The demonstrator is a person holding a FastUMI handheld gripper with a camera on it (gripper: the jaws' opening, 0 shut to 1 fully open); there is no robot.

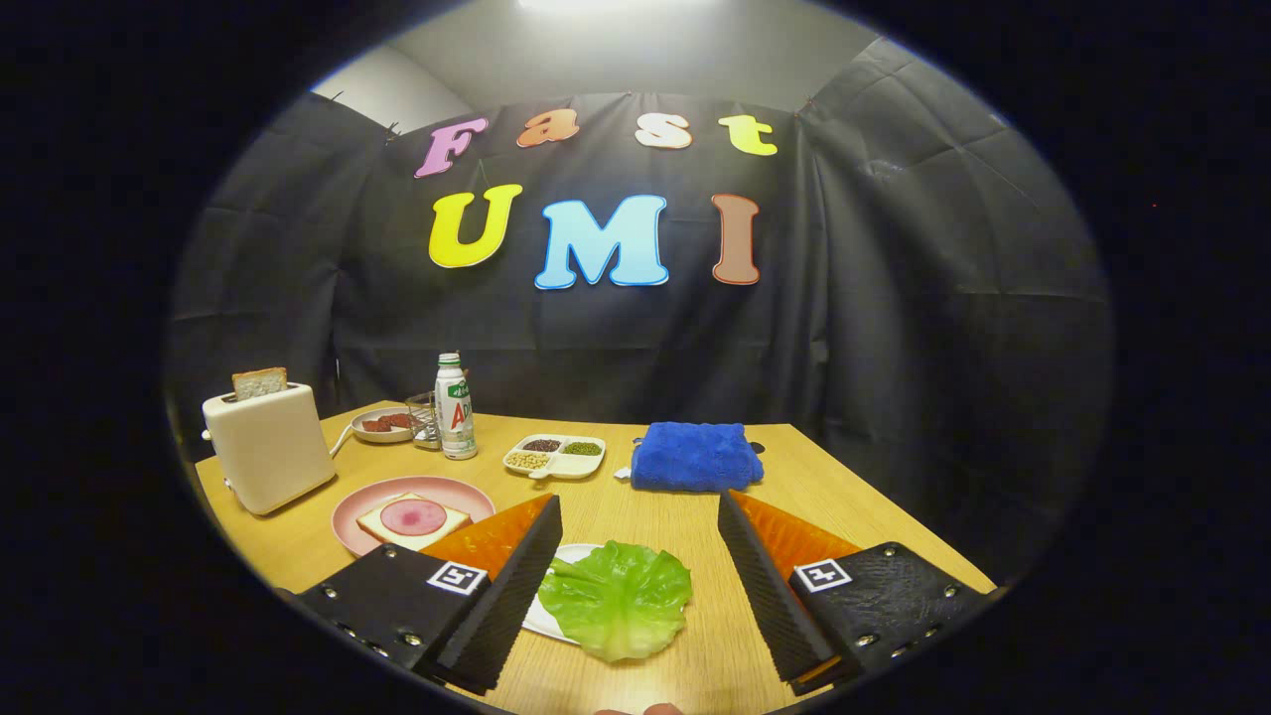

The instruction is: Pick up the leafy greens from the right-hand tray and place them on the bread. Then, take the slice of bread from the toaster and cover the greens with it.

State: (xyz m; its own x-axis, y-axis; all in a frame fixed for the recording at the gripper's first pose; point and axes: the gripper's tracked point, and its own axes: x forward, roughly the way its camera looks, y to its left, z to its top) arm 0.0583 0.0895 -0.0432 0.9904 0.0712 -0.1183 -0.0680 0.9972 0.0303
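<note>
- Wooden desk (635,497) before black cloth: toaster (270,447) holding a bread slice (259,382) at its left edge, beside a pink plate (348,516) with bread (412,519).
- My gripper (640,551) gapes wide; leafy greens (618,596) lie between my fingers (516,586) on a white tray (541,621) at the near edge.

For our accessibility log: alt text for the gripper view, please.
The hand-held gripper hangs open above a leafy green on a white tray. Beyond its left finger, a pink plate holds bread with ham, beside a toaster holding a bread slice.
</note>
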